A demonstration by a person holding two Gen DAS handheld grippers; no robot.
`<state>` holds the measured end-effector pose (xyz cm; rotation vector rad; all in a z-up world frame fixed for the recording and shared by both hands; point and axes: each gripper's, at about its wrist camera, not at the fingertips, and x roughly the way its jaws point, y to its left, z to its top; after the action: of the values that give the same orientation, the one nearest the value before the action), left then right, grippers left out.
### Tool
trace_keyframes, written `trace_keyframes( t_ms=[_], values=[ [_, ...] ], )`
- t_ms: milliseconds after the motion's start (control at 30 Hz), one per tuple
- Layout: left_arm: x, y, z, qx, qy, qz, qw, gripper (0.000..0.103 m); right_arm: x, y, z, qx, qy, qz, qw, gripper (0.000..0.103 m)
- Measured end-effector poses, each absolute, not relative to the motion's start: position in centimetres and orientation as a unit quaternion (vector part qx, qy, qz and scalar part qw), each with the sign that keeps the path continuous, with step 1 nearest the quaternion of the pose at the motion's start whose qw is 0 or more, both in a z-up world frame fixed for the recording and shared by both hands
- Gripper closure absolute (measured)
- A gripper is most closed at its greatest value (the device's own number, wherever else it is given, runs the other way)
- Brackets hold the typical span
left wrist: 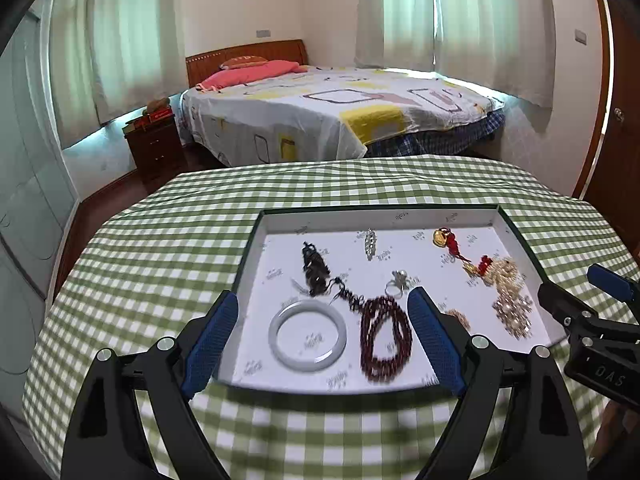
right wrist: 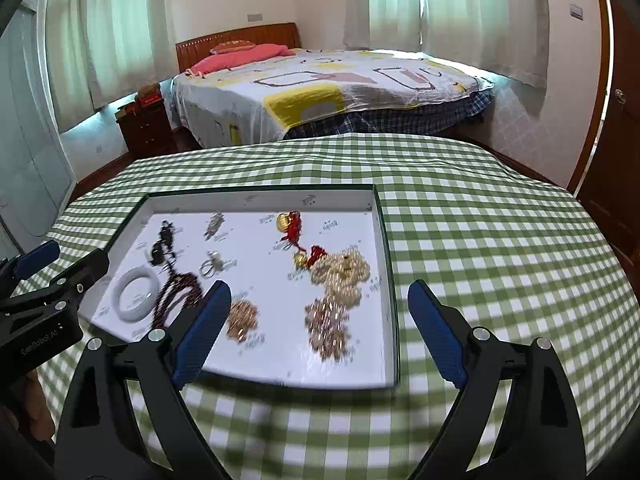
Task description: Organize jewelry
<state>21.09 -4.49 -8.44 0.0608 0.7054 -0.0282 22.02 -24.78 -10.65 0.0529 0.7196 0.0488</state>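
A shallow white tray [left wrist: 380, 216] [right wrist: 260, 198] lies on the green checked tablecloth [left wrist: 160, 248]. In it are a white bangle [left wrist: 274, 334] [right wrist: 118, 292], a dark red bead strand [left wrist: 386, 338] [right wrist: 176, 292], a black piece [left wrist: 316, 266], a silver brooch [left wrist: 370, 242], a ring [left wrist: 398, 282], a gold and red charm [left wrist: 450, 242] [right wrist: 290, 226], pearls [left wrist: 504, 274] [right wrist: 344, 272] and gold chain heaps [left wrist: 514, 314] [right wrist: 328, 320]. My left gripper [left wrist: 323, 298] [right wrist: 66, 260] hovers open above the tray's near left part. My right gripper [right wrist: 320, 289] [left wrist: 580, 284] hovers open above its near right corner. Neither holds anything.
Beyond the table stands a bed [left wrist: 340, 112] with a patterned cover and a pink pillow. A dark nightstand [left wrist: 154, 144] is at its left. A wooden door [right wrist: 616, 120] is at the right, a pale wardrobe [left wrist: 24, 200] at the left. Curtained windows line the back walls.
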Motion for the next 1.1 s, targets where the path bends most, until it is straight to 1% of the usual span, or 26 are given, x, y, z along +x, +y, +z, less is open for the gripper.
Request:
trace_keyframes(
  t_ms=[167, 600, 900, 1100],
  values=[
    [18.4, -3.8, -7.0, 0.020, 0.334, -0.007, 0.942, 0.019, 18.5, -24.3, -8.5, 0.023, 0.328, 0.029, 0.944, 0.014],
    [11.1, -2.1, -1.2, 0.009, 0.280, 0.001, 0.960, 0.019, 11.1, -22.8, -1.4, 0.005, 0.253, 0.052, 0.966, 0.013],
    [6.7, -1.4, 2.1, 0.003, 0.242, 0.008, 0.970, 0.019, 7.1, -22.8, 1.3, 0.002, 0.228, 0.057, 0.972, 0.012],
    [4.8, -1.0, 3.2, 0.002, 0.224, 0.012, 0.975, 0.018, 4.7, -22.9, 2.8, -0.003, 0.207, 0.054, 0.977, 0.012]
  ],
)
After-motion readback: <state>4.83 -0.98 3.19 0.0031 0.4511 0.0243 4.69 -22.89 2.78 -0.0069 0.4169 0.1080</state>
